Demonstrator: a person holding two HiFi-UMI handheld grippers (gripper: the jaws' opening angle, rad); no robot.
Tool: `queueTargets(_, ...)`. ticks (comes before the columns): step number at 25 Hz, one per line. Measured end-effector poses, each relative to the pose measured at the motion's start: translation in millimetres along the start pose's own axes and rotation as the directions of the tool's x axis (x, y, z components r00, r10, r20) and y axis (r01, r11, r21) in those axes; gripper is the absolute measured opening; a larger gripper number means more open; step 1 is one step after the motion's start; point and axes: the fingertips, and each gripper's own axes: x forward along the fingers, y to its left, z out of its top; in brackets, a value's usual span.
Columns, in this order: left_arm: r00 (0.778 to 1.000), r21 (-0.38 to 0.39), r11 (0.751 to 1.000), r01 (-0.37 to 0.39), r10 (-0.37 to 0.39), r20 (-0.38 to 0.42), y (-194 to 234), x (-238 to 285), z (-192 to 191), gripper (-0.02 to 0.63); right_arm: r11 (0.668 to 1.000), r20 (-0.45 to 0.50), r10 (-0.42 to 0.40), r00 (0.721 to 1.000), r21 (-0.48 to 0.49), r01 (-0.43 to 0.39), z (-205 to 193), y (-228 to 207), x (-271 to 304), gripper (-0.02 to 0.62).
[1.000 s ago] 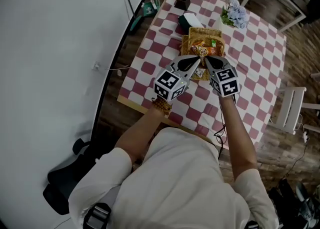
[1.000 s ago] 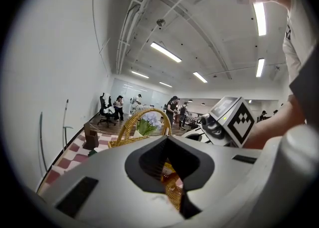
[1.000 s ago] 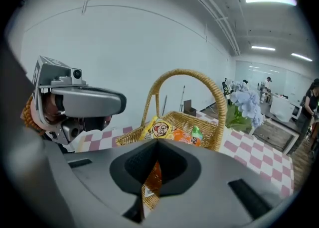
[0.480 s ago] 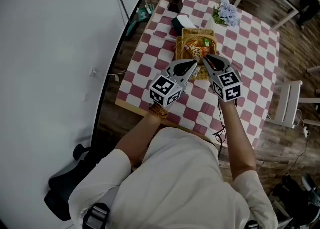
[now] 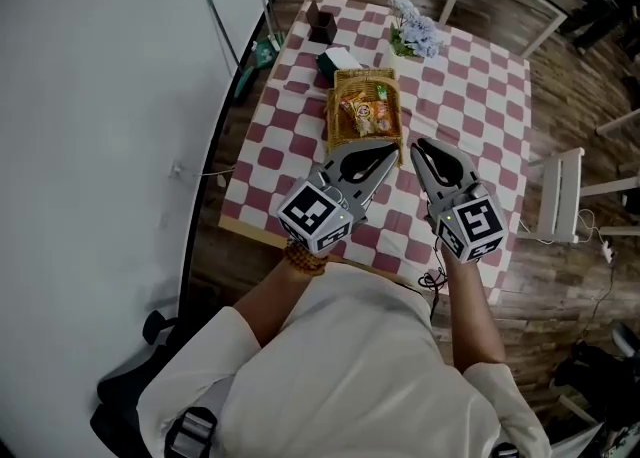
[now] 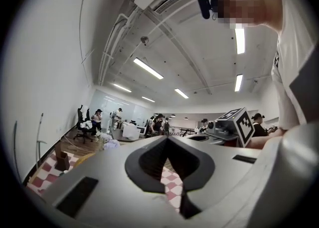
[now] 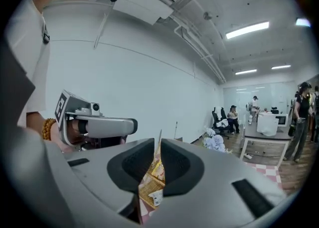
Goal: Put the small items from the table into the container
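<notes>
Left tongs [image 5: 393, 150], right tongs [image 5: 418, 146] risen, woven basket [image 5: 332, 122] of orange packets [image 5: 362, 112]

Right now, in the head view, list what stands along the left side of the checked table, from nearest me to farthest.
wicker basket → dark green box → small brown box

Both forearms reach forward side by side, the left forearm [image 5: 272, 294] bare, the right forearm [image 5: 463, 308] bare. Left gripper [image 5: 392, 151]: roughly level, jaw tips together, nothing between. Right gripper [image 5: 420, 147]: tilted slightly down, jaws slightly apart and closing, nothing between. Tips near, not touching.
</notes>
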Motion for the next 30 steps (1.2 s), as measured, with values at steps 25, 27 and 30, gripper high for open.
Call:
queueTargets(25,0.980,0.054,0.981,0.185,-0.188,0.062,-120.3,2.3,64.5,0.026,0.996,0.173,-0.082,0.982,0.059,0.072,61.0,27.6,-139.5,0.015)
queueTargets(27,0.981,0.050,0.982,0.182,-0.185,0.061,-119.8,1.4,64.0,0.026,0.995,0.172,-0.083,0.982,0.061,0.074,60.3,27.4,-139.3,0.015)
queueTargets(30,0.982,0.046,0.983,0.176,-0.178,0.063,-117.8,-0.5,64.0,0.026,0.995,0.172,-0.083,0.982,0.063,0.073,59.9,27.2,-137.8,0.015)
